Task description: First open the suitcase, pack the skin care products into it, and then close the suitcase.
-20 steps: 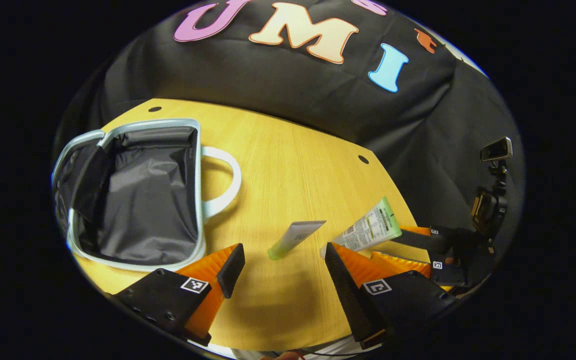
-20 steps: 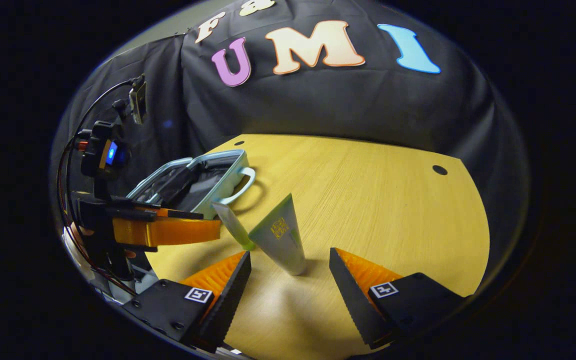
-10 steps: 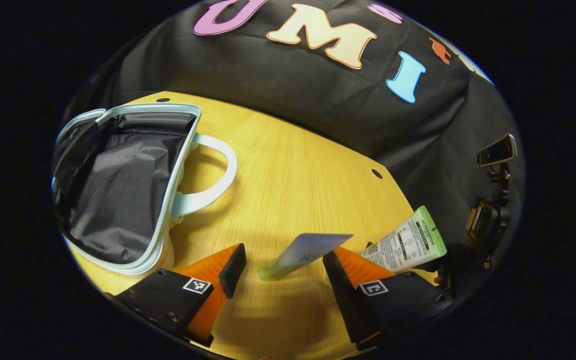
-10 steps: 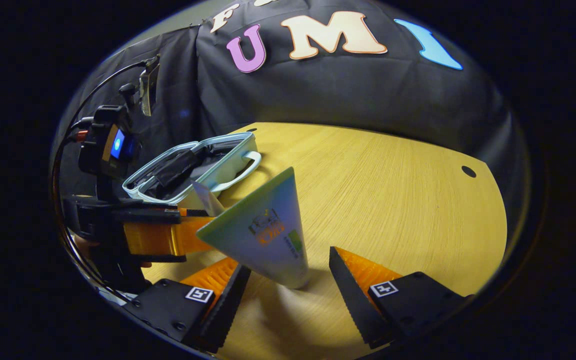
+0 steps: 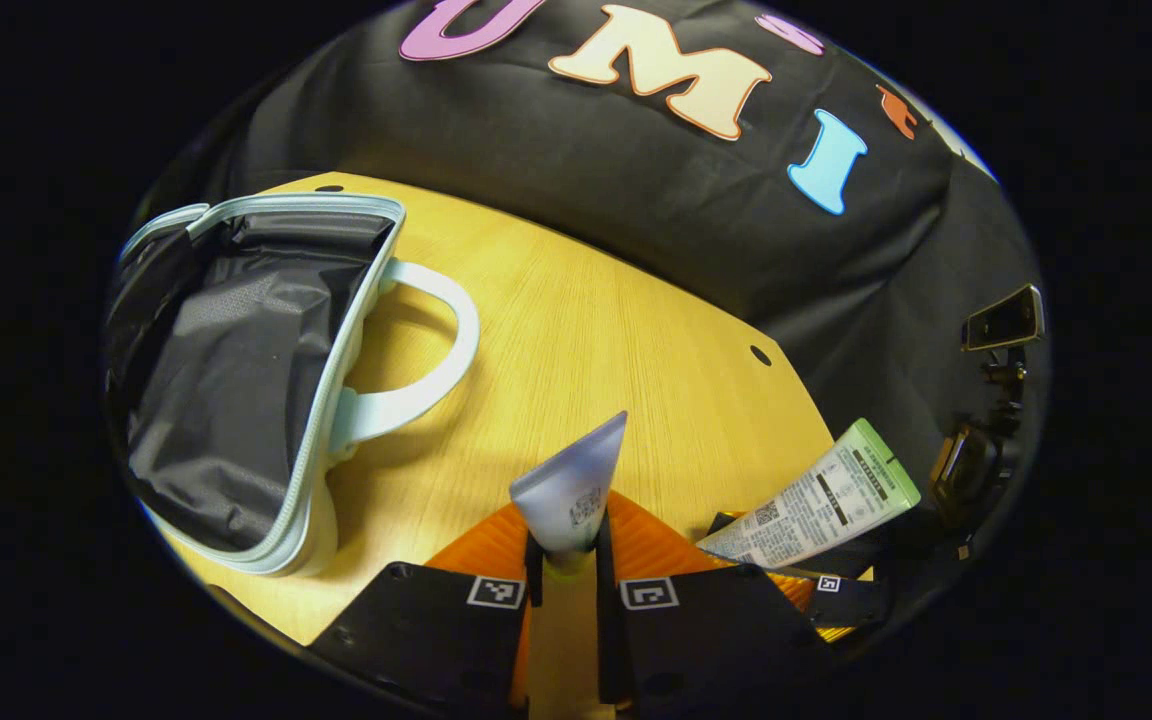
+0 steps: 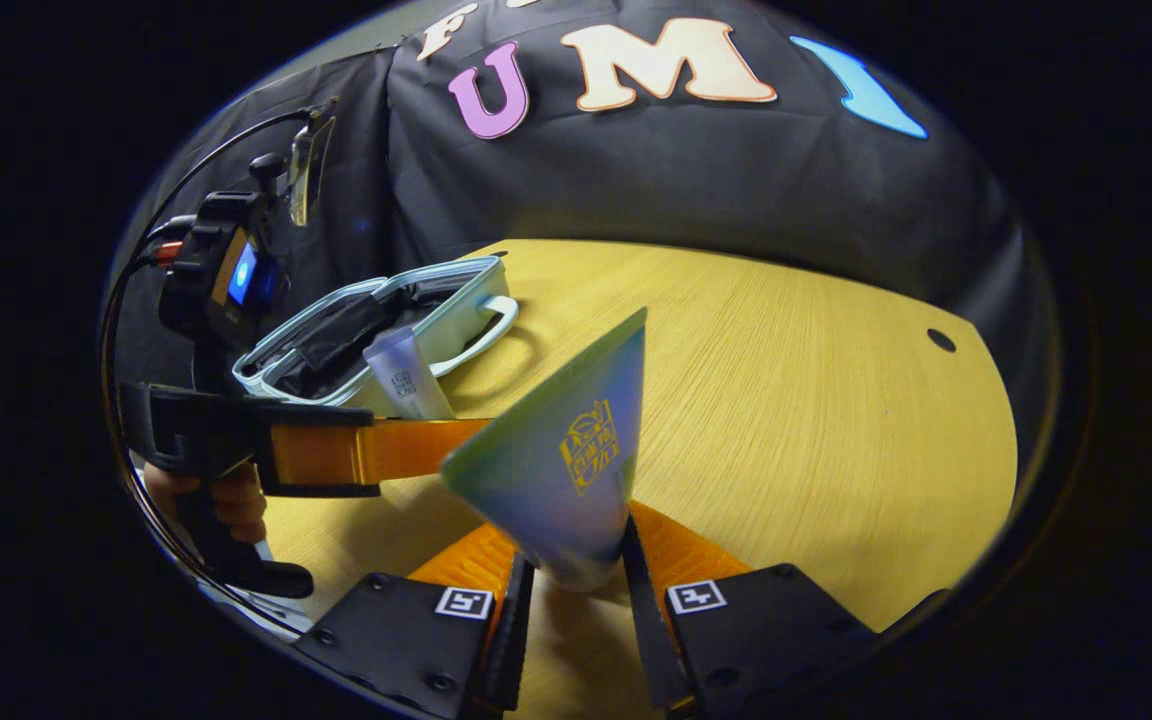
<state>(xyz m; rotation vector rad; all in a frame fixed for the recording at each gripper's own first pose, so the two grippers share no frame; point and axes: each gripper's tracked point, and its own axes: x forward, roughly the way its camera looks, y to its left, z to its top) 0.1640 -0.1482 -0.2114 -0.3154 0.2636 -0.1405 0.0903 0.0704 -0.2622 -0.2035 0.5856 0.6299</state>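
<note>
tube (image 5: 816, 500) print too small to read, square code markers on hand-held gripper (image 5: 566, 590)

In the left gripper view, the cap end of the slim tube (image 5: 573, 495) was hidden between the fingers of the left tongs (image 5: 566, 560), at 6 o'clock. The lower end of the green-edged tube (image 5: 816, 500), at 4 o'clock, was covered by the right tongs (image 5: 816, 590), whose far part ran out of sight at the picture's edge. The suitcase (image 5: 236, 370), at 9 o'clock, was cut off along its left side.

In the right gripper view, the wide tube (image 6: 561, 460) concealed part of the desk (image 6: 786, 420) and its own cap sat hidden between the fingers. The print on both tubes was too small to tell.
</note>
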